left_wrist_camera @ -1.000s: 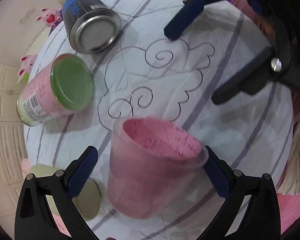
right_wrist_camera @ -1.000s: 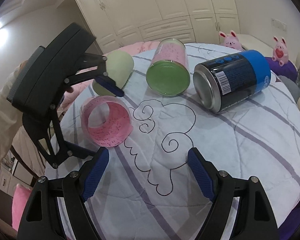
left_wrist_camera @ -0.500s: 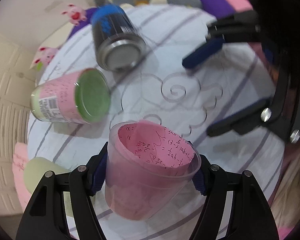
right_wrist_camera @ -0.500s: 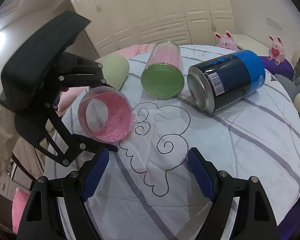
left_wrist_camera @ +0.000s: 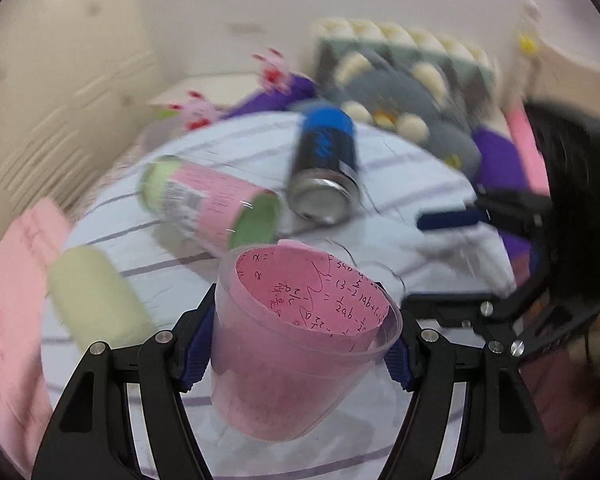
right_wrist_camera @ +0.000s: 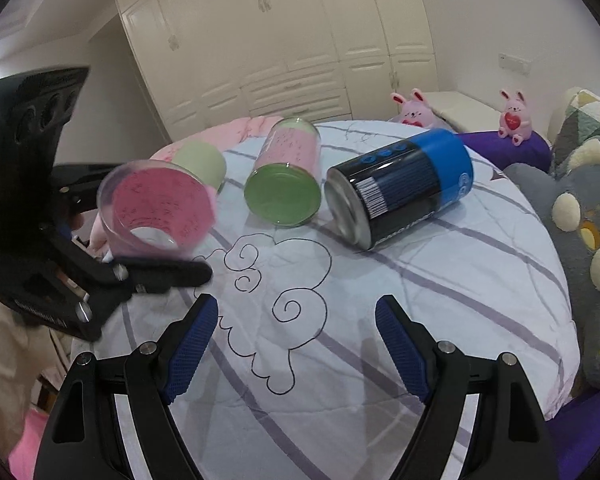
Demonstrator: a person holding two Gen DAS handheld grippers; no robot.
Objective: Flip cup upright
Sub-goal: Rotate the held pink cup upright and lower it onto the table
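My left gripper (left_wrist_camera: pixel 300 344) is shut on a clear plastic cup lined with pink paper (left_wrist_camera: pixel 296 344), its blue pads pressed on both sides. The cup is lifted off the white quilted table (left_wrist_camera: pixel 440 208) and tilted, its mouth facing up and away. In the right wrist view the cup (right_wrist_camera: pixel 156 210) hangs at the left, mouth toward the camera, held by the left gripper (right_wrist_camera: pixel 112 256). My right gripper (right_wrist_camera: pixel 296 348) is open and empty over the front of the table (right_wrist_camera: pixel 440 300).
A blue and black can (right_wrist_camera: pixel 400 188), a pink-labelled jar with a green base (right_wrist_camera: pixel 288 180) and a pale green cup (right_wrist_camera: pixel 200 162) lie on their sides at the back. Plush toys (right_wrist_camera: pixel 580 216) crowd the right edge. Wardrobes stand behind.
My left gripper closed on the pink cup, lifted it off the table and is tilting it, the mouth turning upward. The right gripper has stayed put and open.
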